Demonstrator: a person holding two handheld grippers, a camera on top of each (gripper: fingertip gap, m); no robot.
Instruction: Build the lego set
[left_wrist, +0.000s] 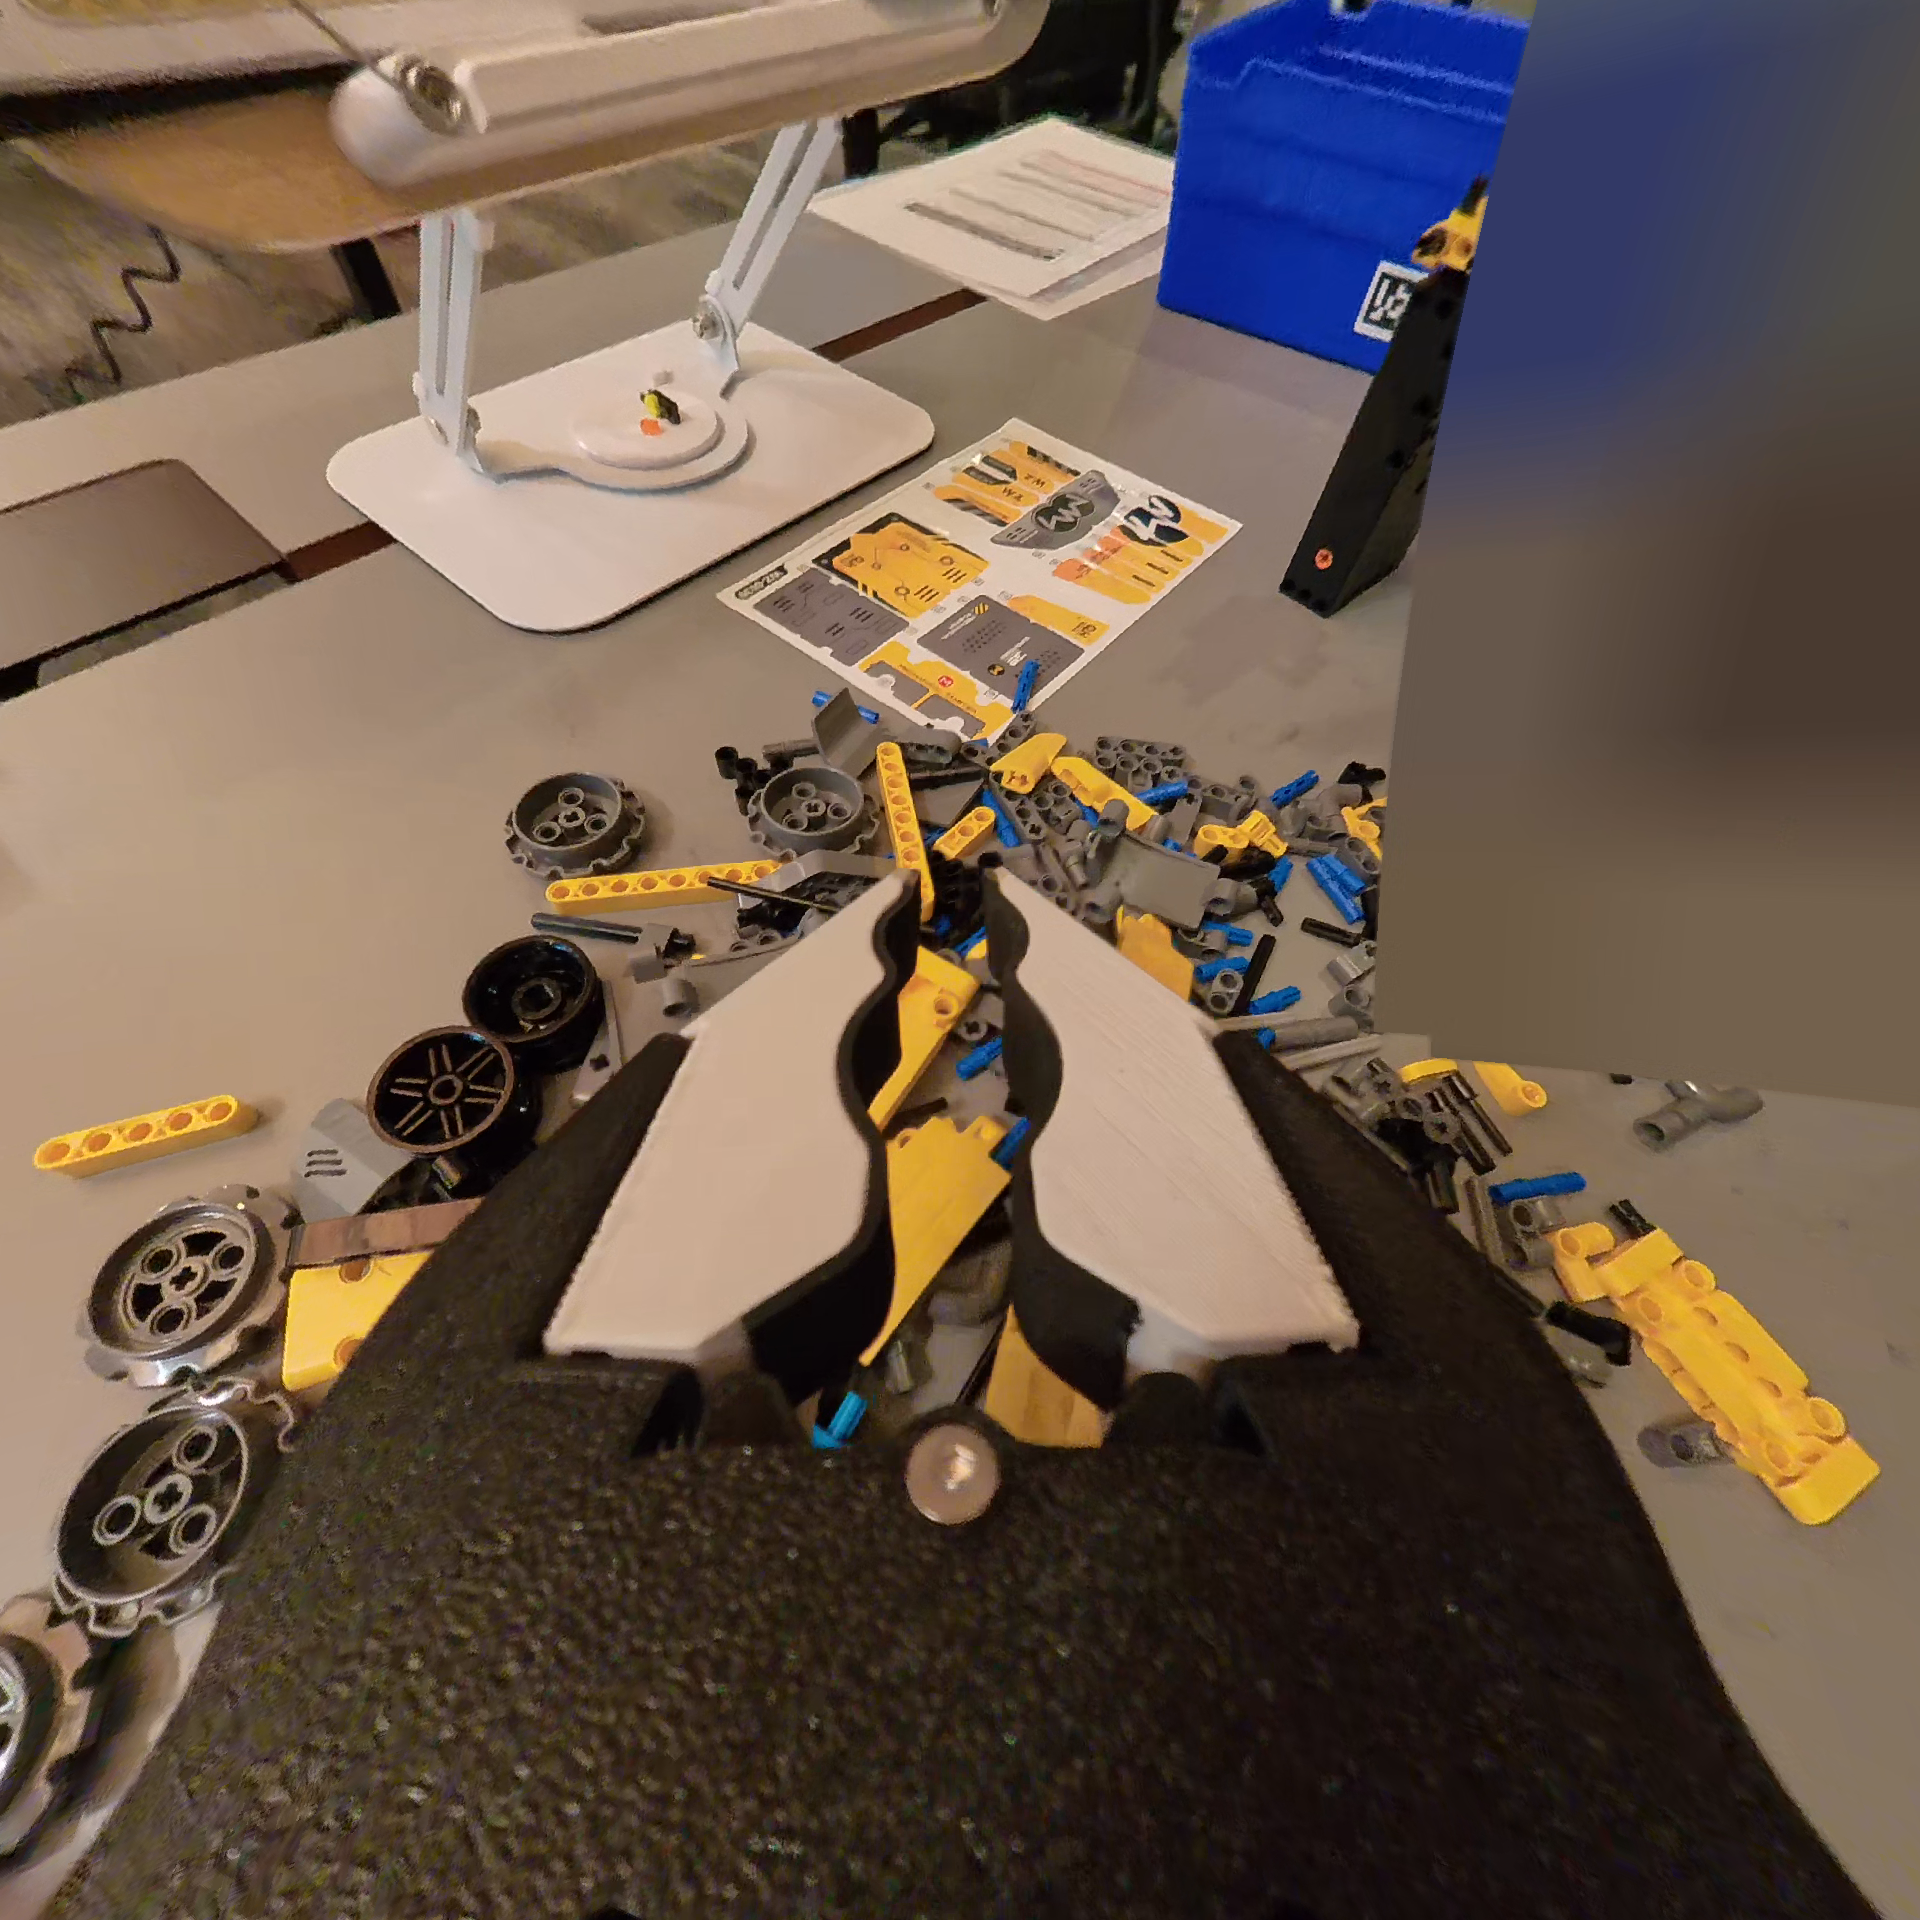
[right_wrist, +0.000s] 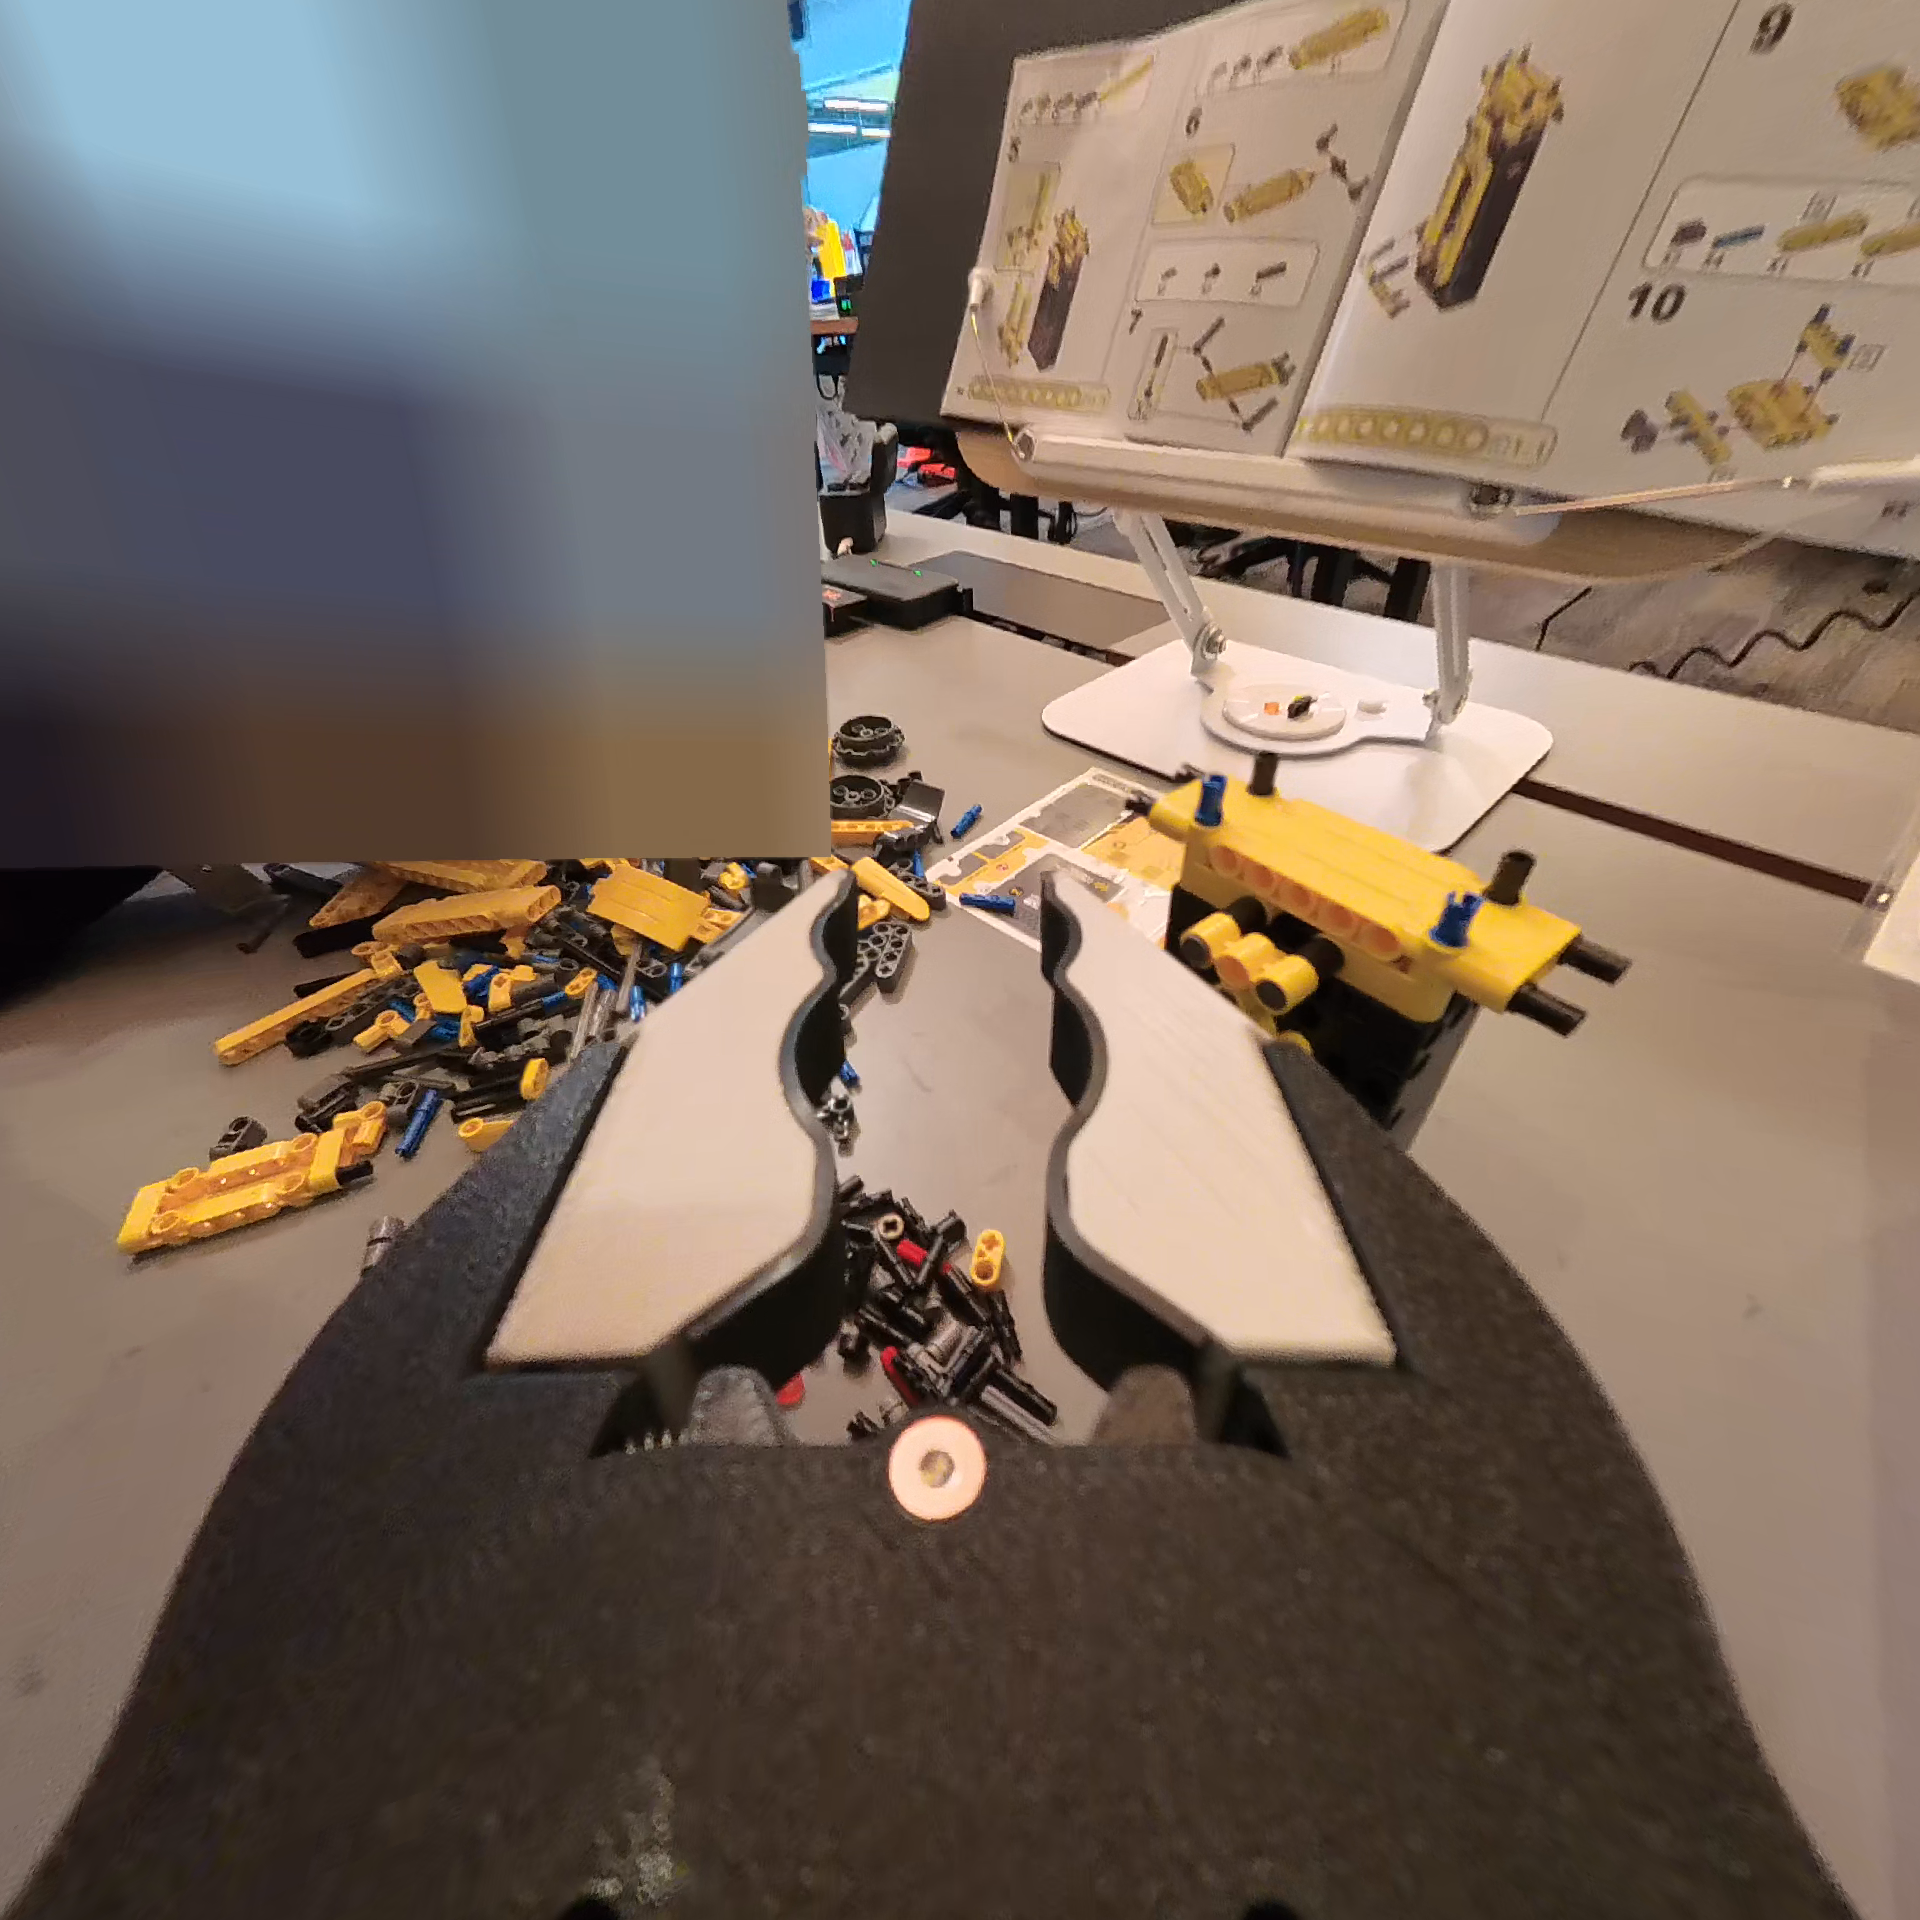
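Left gripper (left_wrist: 951, 883): fingers nearly together, a thin gap at the tips, nothing clamped between them; poised over the heap of loose building pieces (left_wrist: 1091, 831), tips above its middle.
Under the left fingers: yellow panels (left_wrist: 940, 1195) and a blue pin (left_wrist: 836, 1418) seen through the gap — lying on the table, not gripped.
Left of that gripper: a black wheel hub (left_wrist: 442, 1091), a black tyre (left_wrist: 532, 997), grey sprocket wheels (left_wrist: 182, 1283) in a row toward the near edge, a short yellow beam (left_wrist: 145, 1135) lying apart.
Right of it: a yellow sub-assembly (left_wrist: 1714, 1361) flat on the grey table (left_wrist: 260, 790).
Right gripper (right_wrist: 948, 894): fingers set wide apart, empty; hovering above a small cluster of black pins (right_wrist: 935, 1309) with a few red ones and one yellow connector (right_wrist: 987, 1252) among them.
Just beside the right finger: a yellow-and-black built block (right_wrist: 1351, 914), upright, blue and black pins sticking from its top and end.
Farther out: a sticker sheet (left_wrist: 982, 577) beyond the heap, touching its far edge; a white book stand (left_wrist: 634, 488) behind it carrying an open instruction booklet (right_wrist: 1455, 229); a blue bin (left_wrist: 1330, 177) at the far right — a printed paper (left_wrist: 1018, 213) next to it.
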